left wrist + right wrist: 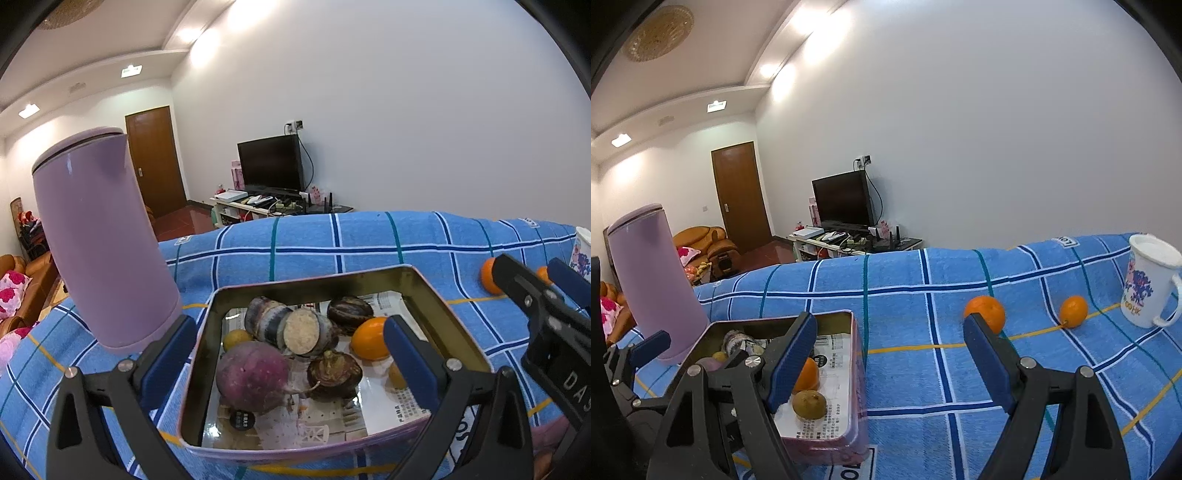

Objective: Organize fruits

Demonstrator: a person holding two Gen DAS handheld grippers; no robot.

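Observation:
A pink tin box (pixel 317 275) lined with newspaper sits on the blue checked cloth. It holds a purple radish (pixel 253 374), a cut taro (pixel 291 326), dark round roots, an orange (pixel 369 338) and small yellow fruits. My left gripper (pixel 291 358) is open and empty above the tin. My right gripper (pixel 890 354) is open and empty, right of the tin (pixel 858 369). Two oranges (pixel 986 314) (pixel 1073 311) lie on the cloth ahead of it. In the left wrist view the right gripper's fingers (pixel 517 284) partly hide an orange (pixel 487 275).
A tall lilac canister (pixel 99 240) stands left of the tin, also in the right wrist view (pixel 653 280). A white printed mug (pixel 1148 280) stands at the far right. The cloth (pixel 923 295) drops off at its far edge toward a TV stand.

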